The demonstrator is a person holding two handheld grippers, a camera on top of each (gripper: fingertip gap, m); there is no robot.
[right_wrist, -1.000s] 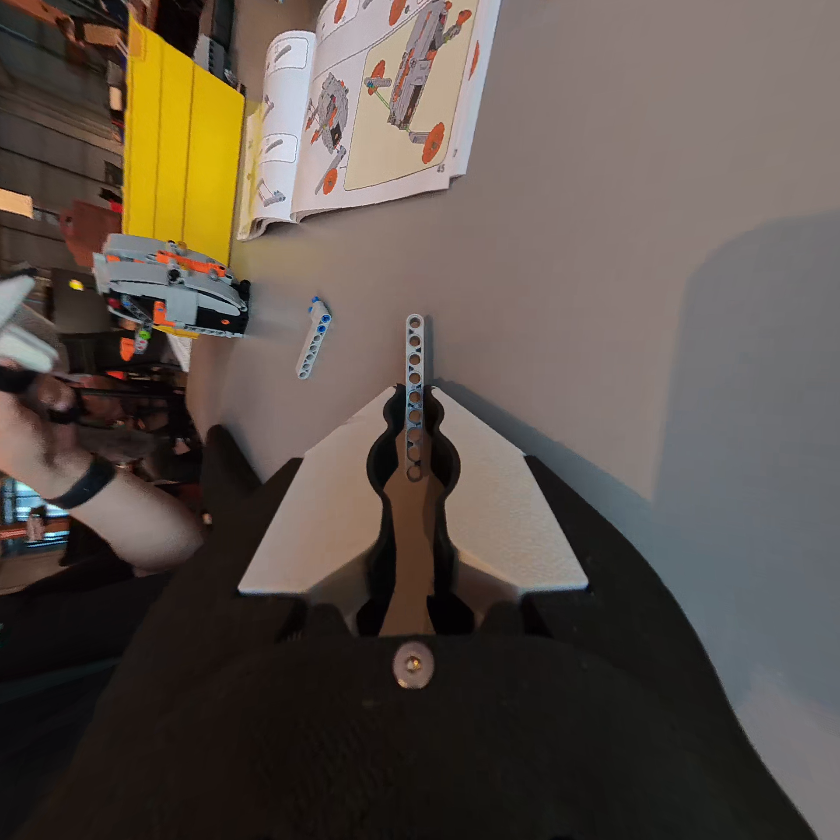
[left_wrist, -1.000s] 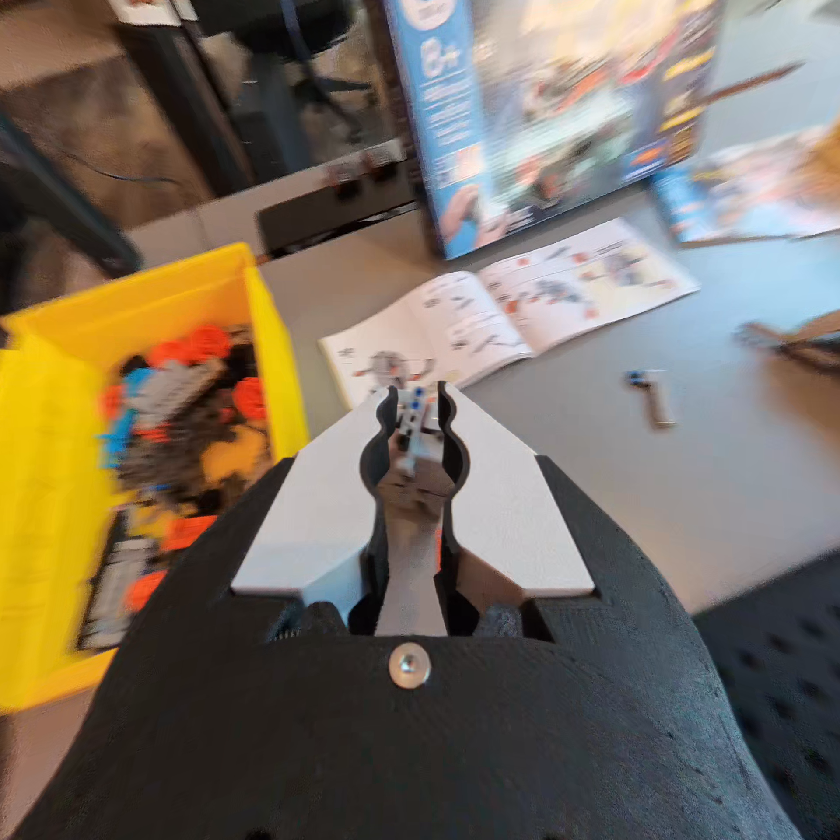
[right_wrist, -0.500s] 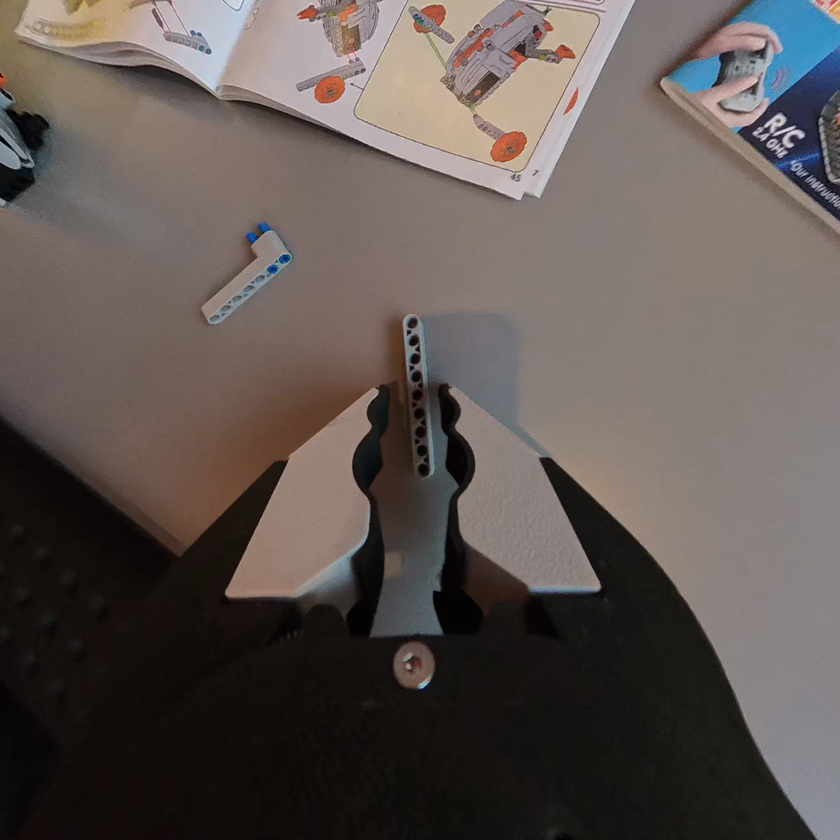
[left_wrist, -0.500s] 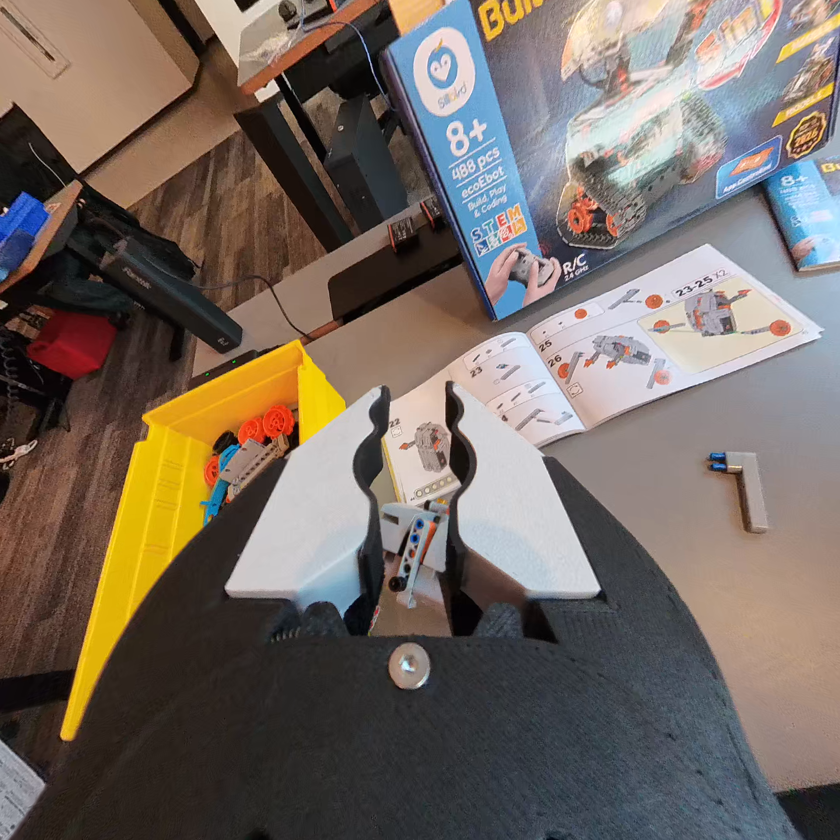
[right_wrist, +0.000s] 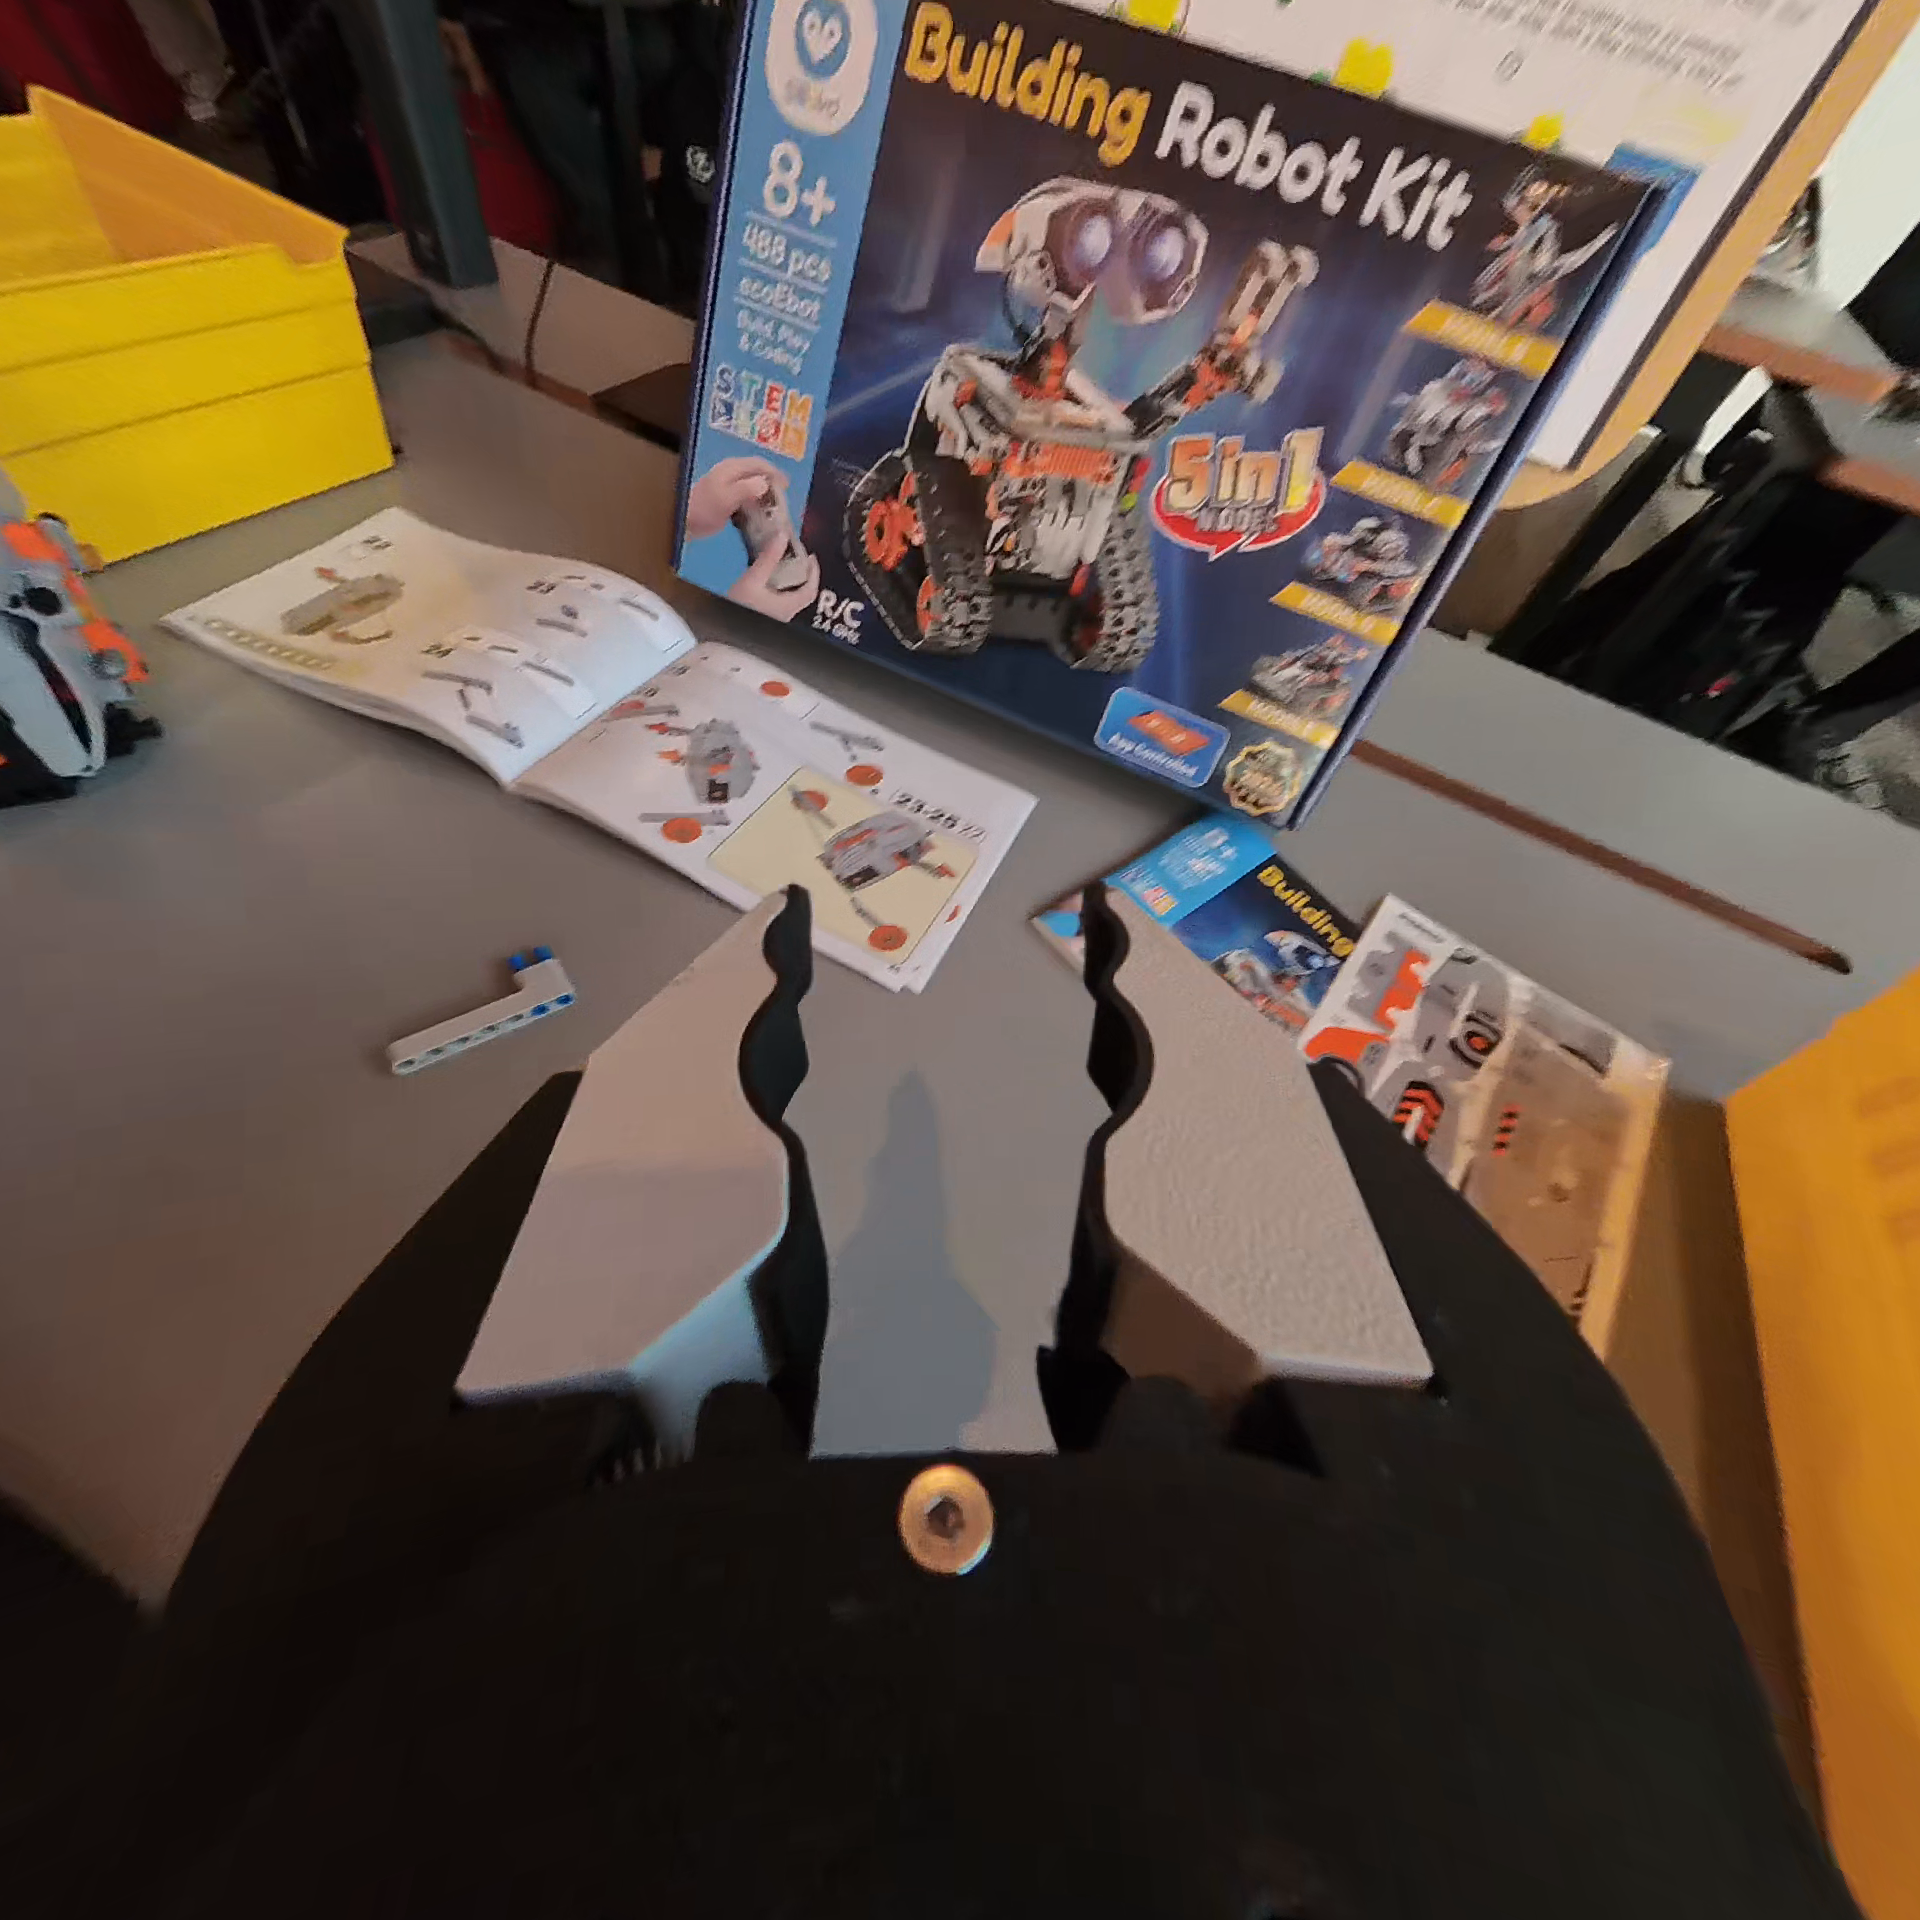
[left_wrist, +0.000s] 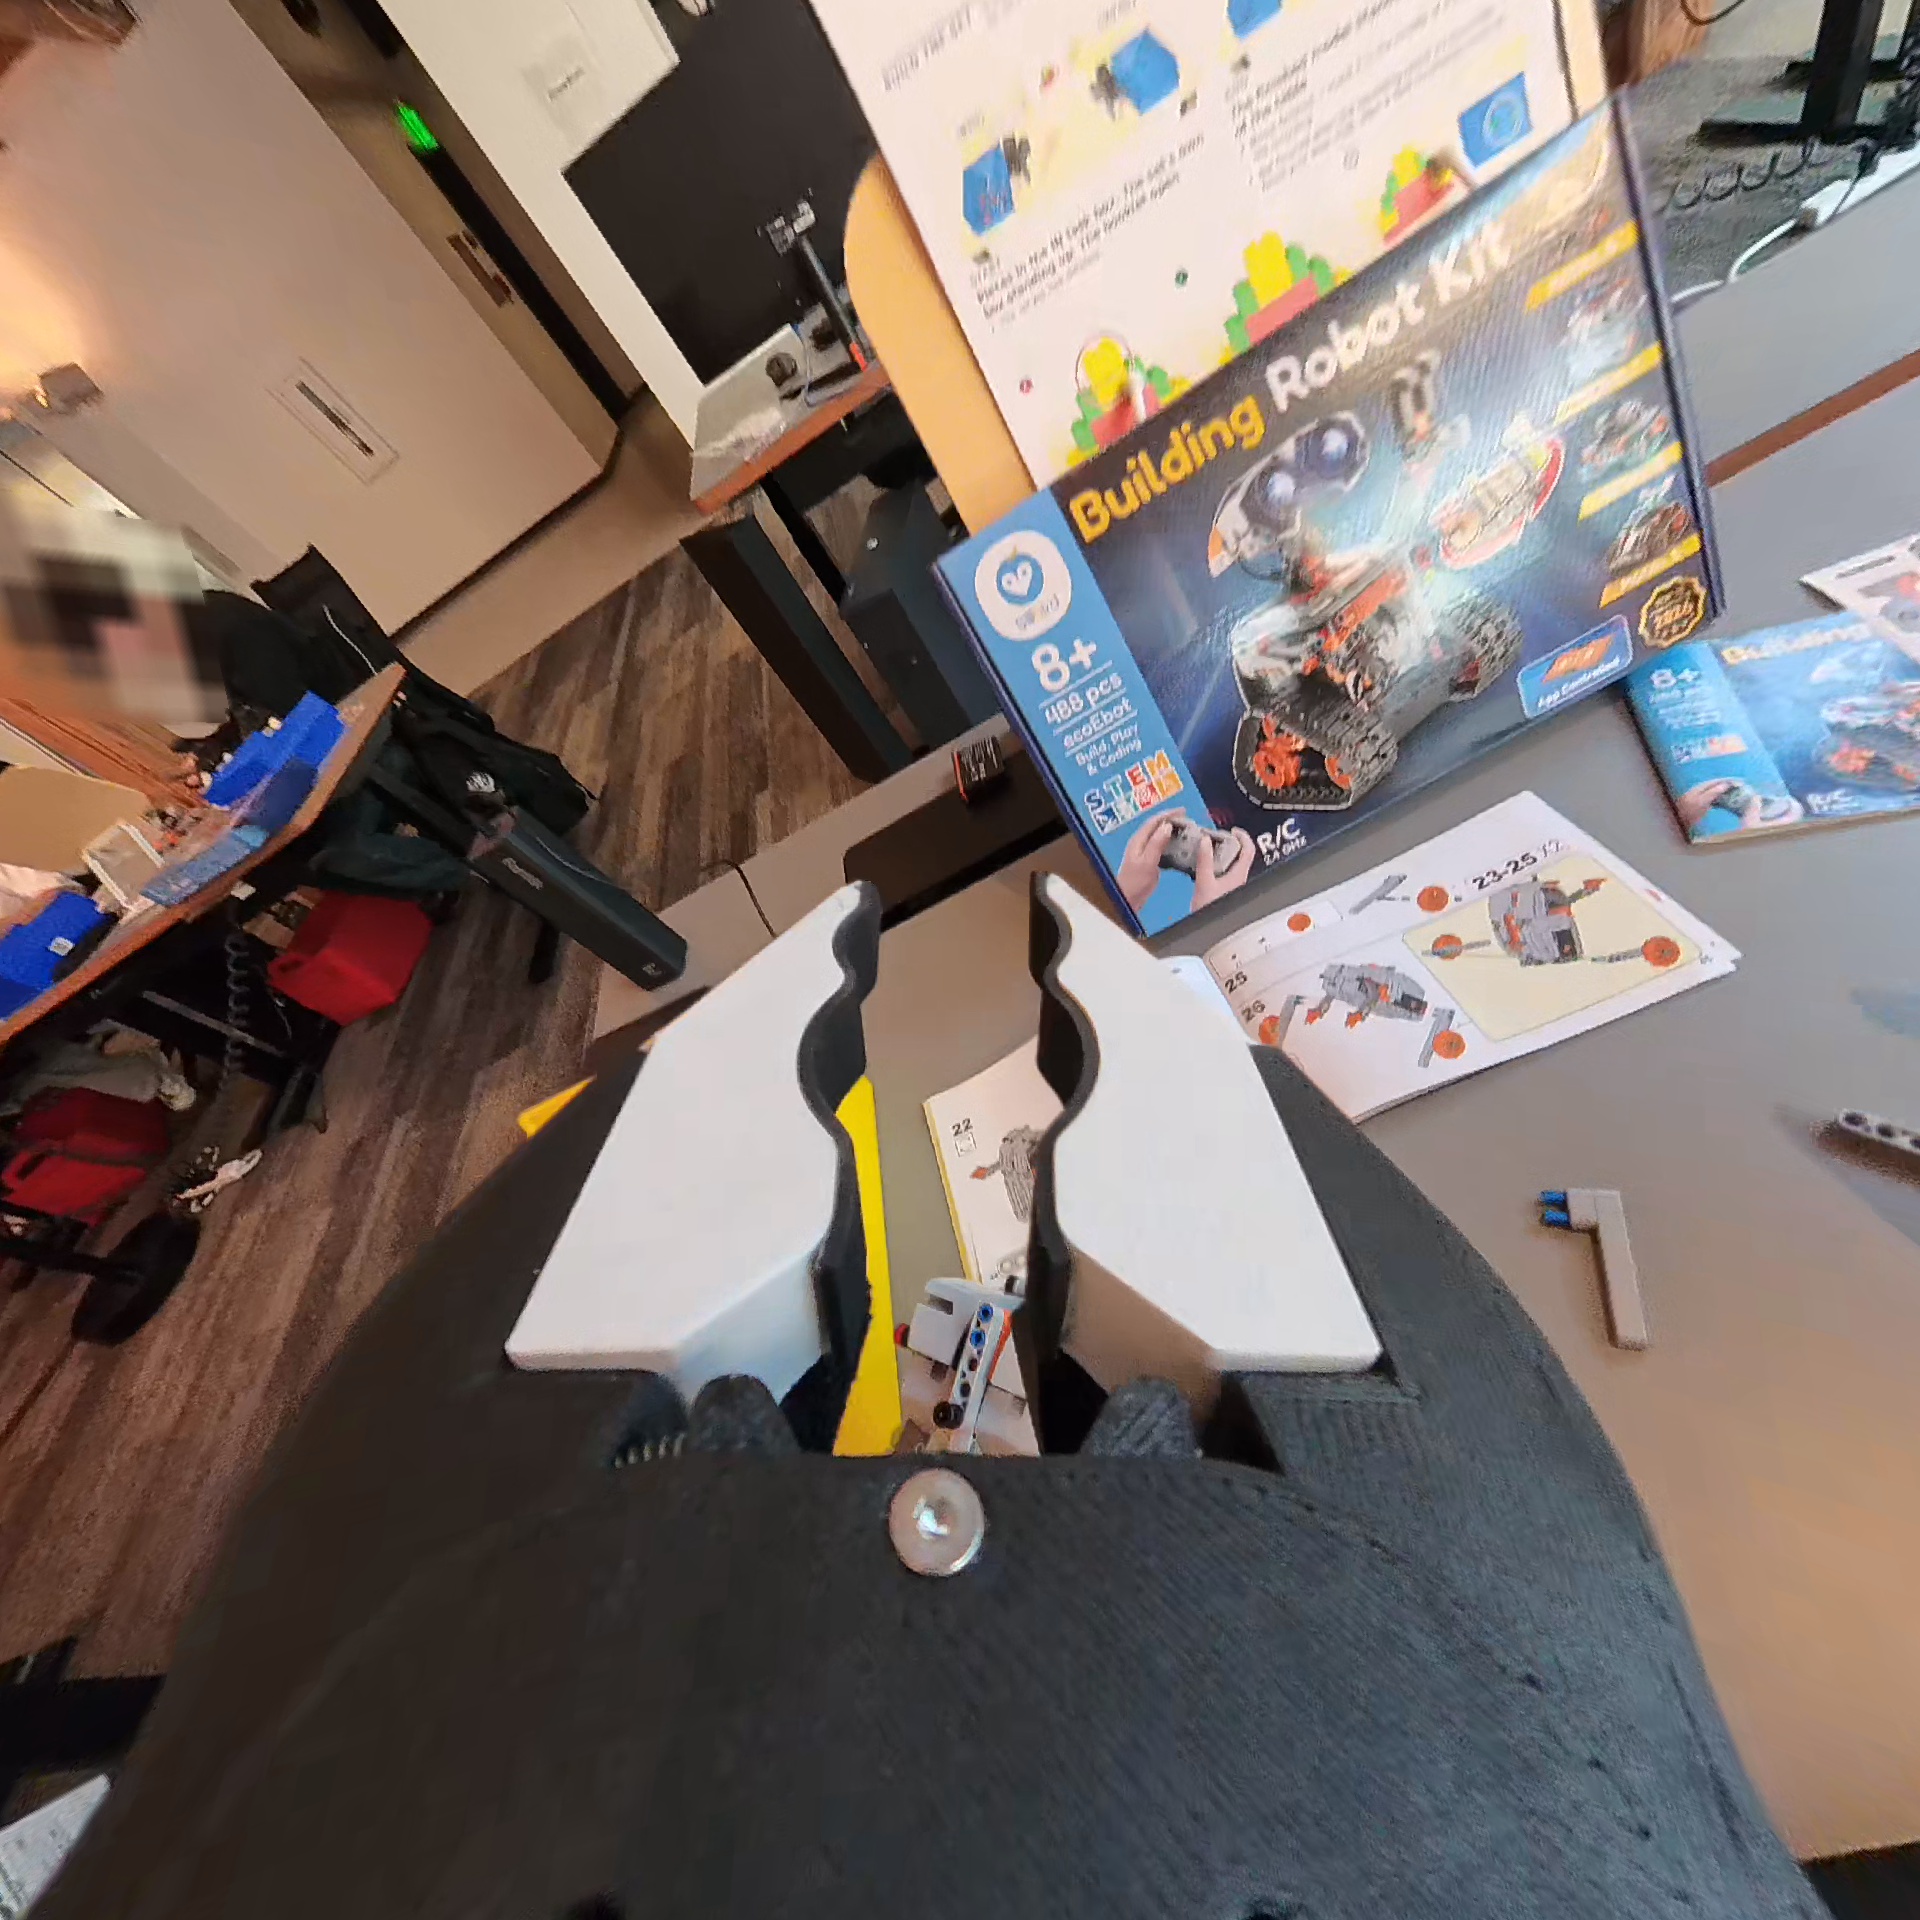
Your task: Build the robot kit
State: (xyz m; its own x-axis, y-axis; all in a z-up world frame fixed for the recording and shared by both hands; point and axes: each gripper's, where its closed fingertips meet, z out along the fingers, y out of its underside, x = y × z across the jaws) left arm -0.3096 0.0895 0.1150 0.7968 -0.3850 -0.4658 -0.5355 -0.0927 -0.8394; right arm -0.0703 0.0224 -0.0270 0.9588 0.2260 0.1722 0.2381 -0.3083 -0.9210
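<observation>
My left gripper is open and holds nothing. A small grey and orange brick model shows low between its fingers, on the table under it. The model also shows at the left edge of the right wrist view. My right gripper is open and empty above the bare grey table. An L-shaped grey beam with blue pins lies to its left, also seen in the left wrist view. The end of a straight grey beam lies at the right edge of the left wrist view.
A big robot kit box stands at the back, with an open instruction booklet in front. A yellow bin sits far left. A blue booklet, a sticker sheet and an orange-yellow object lie right. My right tips are roughly 30 centimetres from the orange-yellow object.
My left gripper opened, let go of the model and tilted up. My right gripper opened wide, let go of the straight beam and swung up toward the kit box.
</observation>
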